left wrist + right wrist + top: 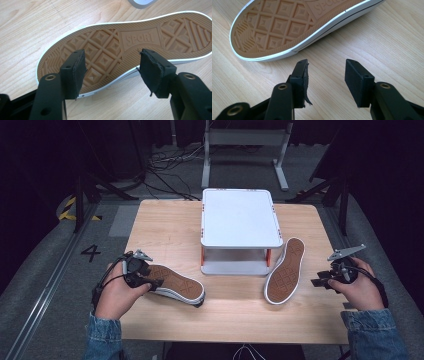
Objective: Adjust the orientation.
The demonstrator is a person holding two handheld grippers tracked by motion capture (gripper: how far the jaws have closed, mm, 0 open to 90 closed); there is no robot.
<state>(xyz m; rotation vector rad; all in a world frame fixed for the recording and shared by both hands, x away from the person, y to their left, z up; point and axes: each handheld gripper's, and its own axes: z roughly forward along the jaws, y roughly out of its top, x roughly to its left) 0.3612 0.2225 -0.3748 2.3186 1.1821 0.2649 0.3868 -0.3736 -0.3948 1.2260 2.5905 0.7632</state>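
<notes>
Two shoes lie upside down on my pale wooden table point(165, 220), their brown rubber soles facing up. The left white-edged shoe point(176, 285) is near me, and my left claw point(150, 282) hangs right over its heel end, spread wide, with the sole between the jaws but not pinched yet. The right white-edged shoe point(285, 270) leans by the white two-level plastic rack point(240, 216) in the middle. My right claw point(320, 282) waits just beside it, spread and holding nothing. I think nothing is done yet: both shoes must be grabbed, and the rack has no shoe on it.
</notes>
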